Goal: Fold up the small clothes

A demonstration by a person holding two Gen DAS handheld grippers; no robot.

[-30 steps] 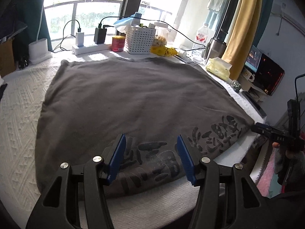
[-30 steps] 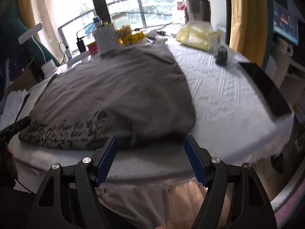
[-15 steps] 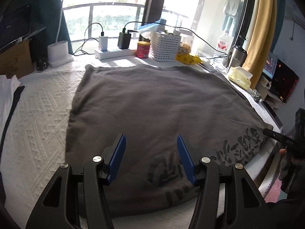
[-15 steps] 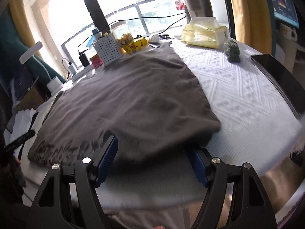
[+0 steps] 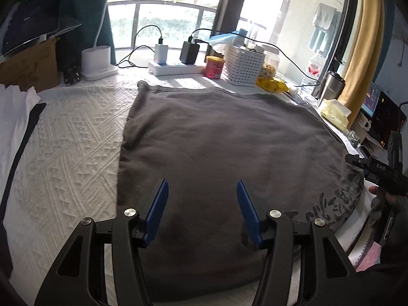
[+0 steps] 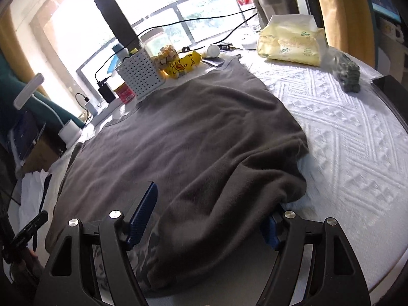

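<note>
A dark grey garment (image 5: 224, 148) with black printed lettering lies spread over the white textured tablecloth (image 5: 68, 148). My left gripper (image 5: 202, 193) is open and empty, hovering over the garment's near left part. My right gripper (image 6: 211, 206) is open, its jaws straddling a raised fold at the garment's near right corner (image 6: 229, 178); the right finger is partly hidden under the cloth. The right gripper also shows at the right edge of the left wrist view (image 5: 374, 167).
At the far edge stand a white basket (image 5: 243, 67), red can (image 5: 214, 66), power strip with chargers (image 5: 173, 67), lamp base (image 5: 98, 61), steel tumbler (image 6: 276, 0) and yellow tissue pack (image 6: 290, 43). White clothing (image 5: 15, 117) lies at the left. A green figurine (image 6: 349, 74) sits right.
Both grippers have moved forward over the garment. The left one shifted left, past the printed lettering. The right one's jaws now surround the near corner fold, which has bunched up.
</note>
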